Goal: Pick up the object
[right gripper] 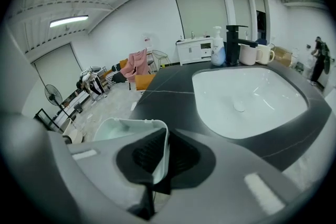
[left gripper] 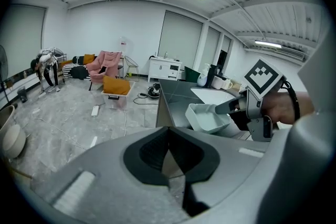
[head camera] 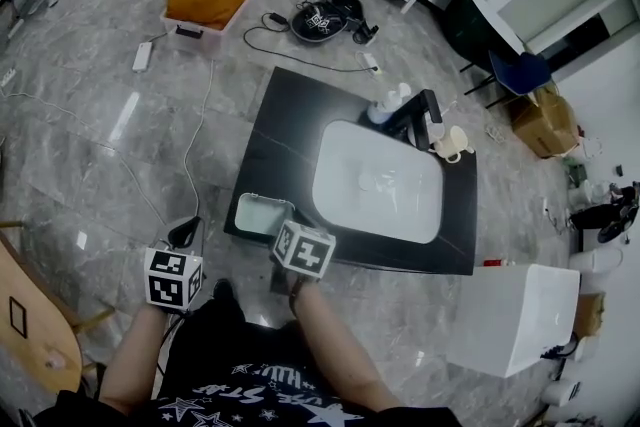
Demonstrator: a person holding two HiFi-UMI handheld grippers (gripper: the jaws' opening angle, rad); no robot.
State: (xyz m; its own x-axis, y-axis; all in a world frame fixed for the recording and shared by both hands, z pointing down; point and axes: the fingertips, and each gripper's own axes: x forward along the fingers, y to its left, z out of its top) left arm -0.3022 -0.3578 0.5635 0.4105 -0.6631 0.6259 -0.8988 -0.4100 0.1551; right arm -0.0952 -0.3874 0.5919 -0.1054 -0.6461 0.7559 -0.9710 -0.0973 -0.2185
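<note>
Right gripper view: the right gripper (right gripper: 160, 157) has its fingers clenched on the nearest wall of the pale tub (right gripper: 118, 131), one finger inside and one outside.
Left gripper (left gripper: 168, 162): fingers clenched on nothing, hanging off the worktop at about 9 o'clock of the tub. So right is the one doing the job.
Tub vs fingers: the rest of it runs off toward 10 o'clock, so I'd guess the weight hangs that way on a lift.
Tub spot: head view, near-left corner of the dark worktop (head camera: 290, 115), roughly 8 o'clock from the sink (head camera: 378, 180).
Long axis: looks about 9-to-3, along the near edge.
</note>
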